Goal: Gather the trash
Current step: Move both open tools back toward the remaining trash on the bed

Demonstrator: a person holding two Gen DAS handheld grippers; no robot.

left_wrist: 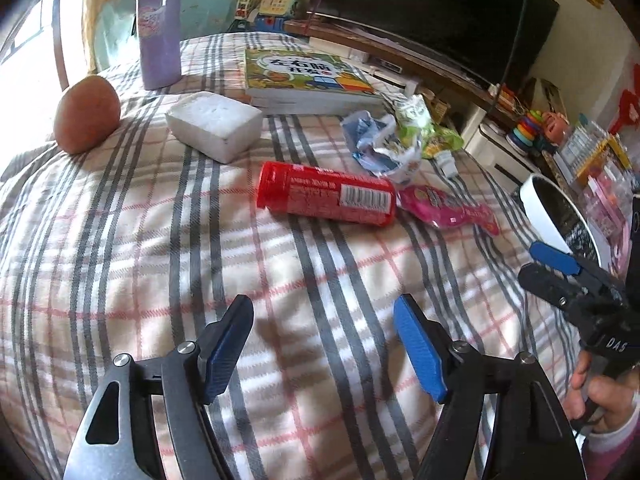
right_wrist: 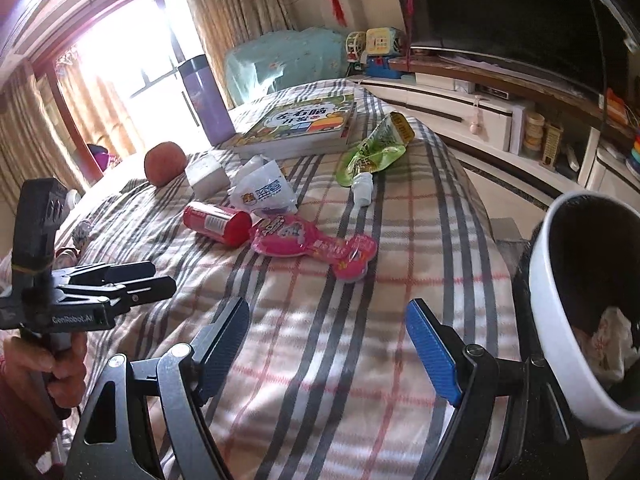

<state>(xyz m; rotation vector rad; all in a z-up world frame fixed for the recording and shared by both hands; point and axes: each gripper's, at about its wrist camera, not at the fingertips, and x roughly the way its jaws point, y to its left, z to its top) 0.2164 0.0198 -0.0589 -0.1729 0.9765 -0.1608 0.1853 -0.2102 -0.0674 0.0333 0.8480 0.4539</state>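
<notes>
A plaid-covered surface is filling both views, and the trash is lying in a loose cluster near its middle: one red can on its side, one pink pouch touching the can's right end, one crumpled blue-and-white wrapper just behind the can, and one green spouted pouch beside the wrapper. Sitting further back are one white foam block, one brown round fruit at the left of the frame, one purple bottle standing upright in the upper left, and one picture book lying flat; none of these is blocking the way to the trash. The left claw is hovering released and empty over bare cloth in the lower middle of its frame, short of the can. The right claw is likewise hanging spread wide and empty above the cloth, with a hand gripping its handle at the lower right of the left view. One white-rimmed bin with a dark inside is standing at the right edge, some crumpled paper showing in it
</notes>
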